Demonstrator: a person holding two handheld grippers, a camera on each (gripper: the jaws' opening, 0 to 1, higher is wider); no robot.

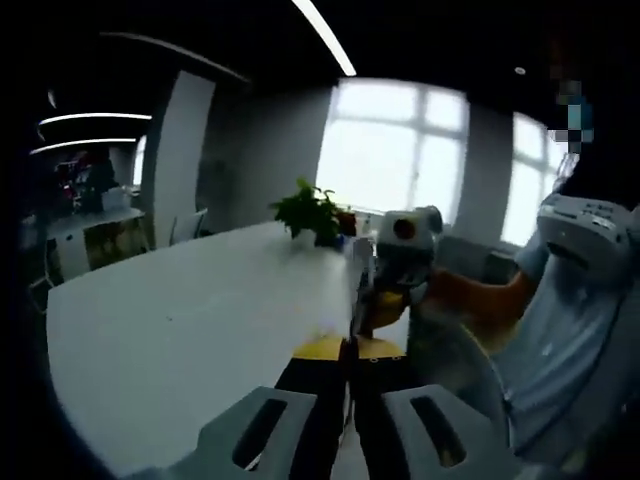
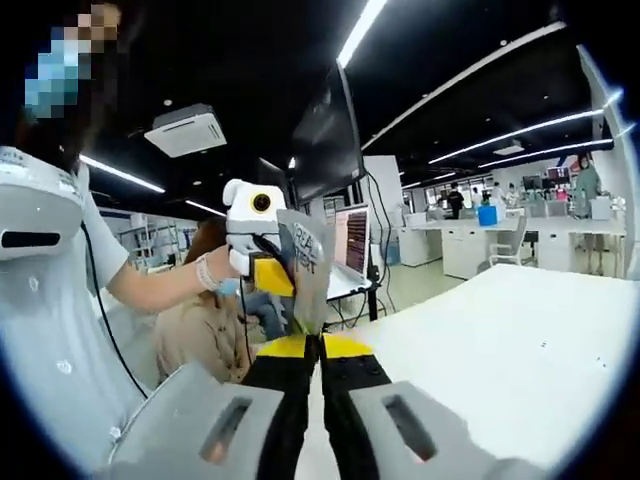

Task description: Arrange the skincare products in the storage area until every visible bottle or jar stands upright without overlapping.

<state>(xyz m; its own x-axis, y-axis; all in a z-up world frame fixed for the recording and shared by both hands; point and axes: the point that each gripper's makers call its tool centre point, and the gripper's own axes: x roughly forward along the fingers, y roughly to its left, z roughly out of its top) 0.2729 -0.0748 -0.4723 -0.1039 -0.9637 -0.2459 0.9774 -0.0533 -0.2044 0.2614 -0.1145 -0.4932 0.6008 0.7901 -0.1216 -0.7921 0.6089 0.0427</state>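
Left gripper view looks along the left claw [image 1: 349,352], whose black, yellow-tipped jaws stand pressed together on the near edge of a thin flat packet [image 1: 357,290] seen edge-on, so this claw is clamped on it. At the packet's far edge the right claw [image 1: 385,300] meets it, carried by a person's hand and bare forearm [image 1: 480,295] reaching in from the right. Below lies a broad white tabletop [image 1: 190,330] with a green potted plant [image 1: 310,212] at its far end, bright windows [image 1: 400,150] behind and a ceiling light strip [image 1: 325,38] overhead.

Right gripper view shows the right claw [image 2: 320,350] with its jaws likewise closed together on the same packet [image 2: 305,270], which stands tilted above the jaw tips, held well above the white tabletop [image 2: 500,340]. The left claw [image 2: 272,275] grips its other edge, held by a hand [image 2: 215,270]. Beyond are a dark monitor [image 2: 325,135], a lit screen [image 2: 352,240], a seated person [image 2: 205,320], office desks [image 2: 480,240] and ceiling light strips [image 2: 520,130]. The packet's grey face carries dark lettering, too blurred to read.
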